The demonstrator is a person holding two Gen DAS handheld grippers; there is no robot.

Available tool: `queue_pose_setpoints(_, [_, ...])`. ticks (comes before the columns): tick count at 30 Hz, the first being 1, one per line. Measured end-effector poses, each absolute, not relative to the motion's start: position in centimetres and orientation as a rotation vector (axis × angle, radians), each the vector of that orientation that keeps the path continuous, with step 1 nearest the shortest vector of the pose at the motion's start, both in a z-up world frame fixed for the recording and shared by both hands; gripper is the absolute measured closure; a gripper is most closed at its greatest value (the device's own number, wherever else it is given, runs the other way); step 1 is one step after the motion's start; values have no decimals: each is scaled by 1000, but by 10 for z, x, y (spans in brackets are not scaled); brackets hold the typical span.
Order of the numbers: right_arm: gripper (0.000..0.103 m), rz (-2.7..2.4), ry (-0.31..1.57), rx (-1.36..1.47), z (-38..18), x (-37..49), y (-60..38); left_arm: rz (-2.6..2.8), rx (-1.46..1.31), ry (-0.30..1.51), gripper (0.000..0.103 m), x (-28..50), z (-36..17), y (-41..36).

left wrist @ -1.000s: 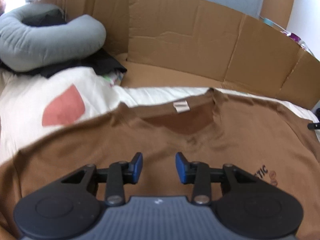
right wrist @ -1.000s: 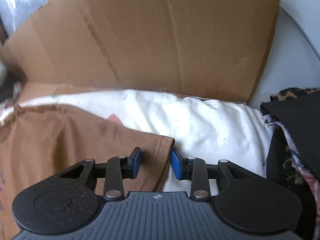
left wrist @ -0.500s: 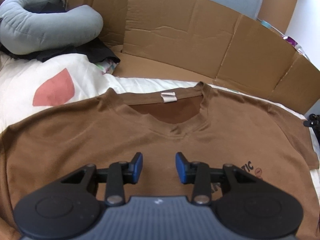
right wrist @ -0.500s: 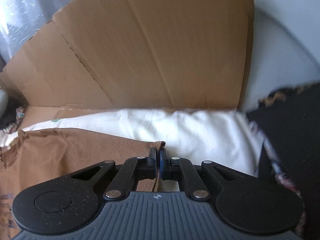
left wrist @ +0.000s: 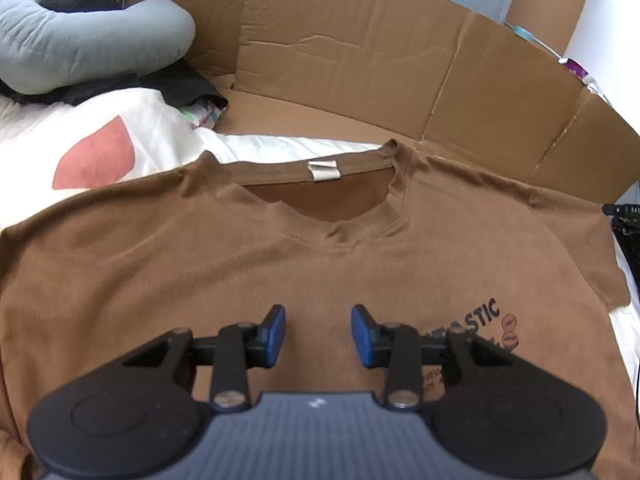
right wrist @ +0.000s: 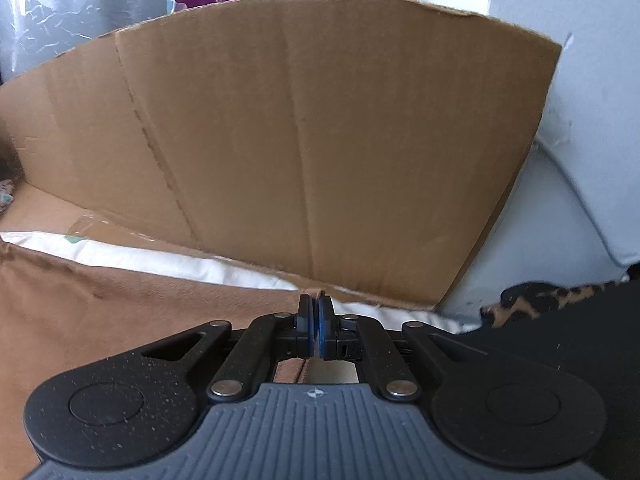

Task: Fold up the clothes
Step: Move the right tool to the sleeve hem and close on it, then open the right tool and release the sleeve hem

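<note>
One brown T-shirt on white bedding: left gripper angled down, jaws parted, empty; right gripper angled down, jaws clamped on its right sleeve hem.

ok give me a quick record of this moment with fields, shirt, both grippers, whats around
garment: brown t-shirt, spread flat, front up, neck away from the camera
under it: white sheet with a red patch
left gripper: open, above the shirt's chest, nothing between its fingers
right gripper: shut on the shirt's sleeve hem
backdrop: cardboard wall
off to the side: grey cushion, dark clothes
fold: none visible yet
</note>
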State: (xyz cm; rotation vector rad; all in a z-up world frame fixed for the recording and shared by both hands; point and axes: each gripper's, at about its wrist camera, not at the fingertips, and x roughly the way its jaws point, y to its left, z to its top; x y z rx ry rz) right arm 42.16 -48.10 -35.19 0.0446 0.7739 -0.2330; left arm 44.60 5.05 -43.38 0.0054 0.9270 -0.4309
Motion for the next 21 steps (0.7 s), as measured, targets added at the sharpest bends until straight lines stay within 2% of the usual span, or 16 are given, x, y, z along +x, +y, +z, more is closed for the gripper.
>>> queue_pose_setpoints(8, [103,-248,797,115,-351,416,-493,-439,0,929,64,445,-434,46])
queue_pose_setpoints(12, [99,-213,822,179,-348,400,-490,-443,0,925,61,443,-431,42])
queue_pose_setpoints(14, [91,-190,845,205,-349,392,-484,-446,-3,926,61,442,-430,41])
queue_pose_setpoints(15, [74,-182,854,210,-350,388,-481,-449,-3,926,61,441,-429,40])
queue_pose_setpoints(16, [64,-174,859,216,-350,384,-479,-452,-2,925,61,441,-428,38])
queue_pose_setpoints(21, [64,-171,901,257,-359,367,-469,-461,-3,924,61,434,-425,34])
